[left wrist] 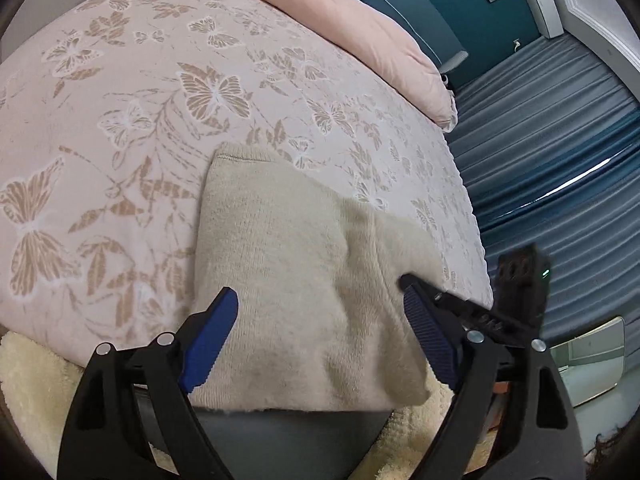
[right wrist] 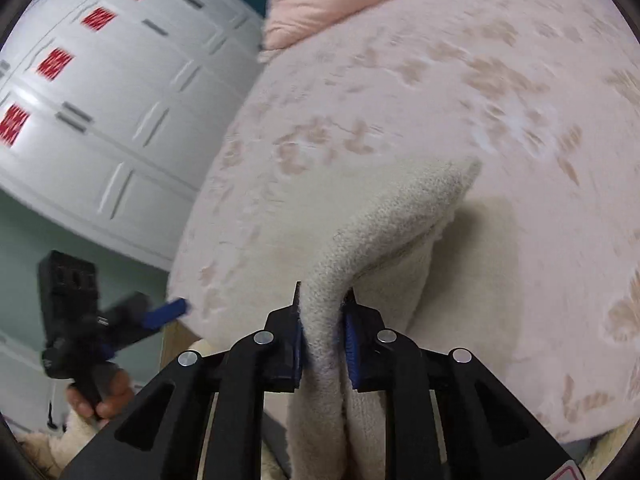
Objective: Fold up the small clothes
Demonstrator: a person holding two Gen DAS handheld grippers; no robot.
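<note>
right gripper [right wrist: 323, 316] pinches the cream sweater [left wrist: 296, 280] (lifted fold) — left gripper [left wrist: 320, 312] wide.

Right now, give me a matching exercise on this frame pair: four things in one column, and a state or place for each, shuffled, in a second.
Column 1
1. left gripper
2. right gripper
3. cream knit garment
4. pink duvet

Column 2
A. bunched up at the far end of the bed
B. open, with nothing between its fingers
C. spread on the butterfly-print bedspread, one edge lifted
D. shut on a fold of knit fabric

Pairs: 1-B, 2-D, 3-C, 4-A
</note>
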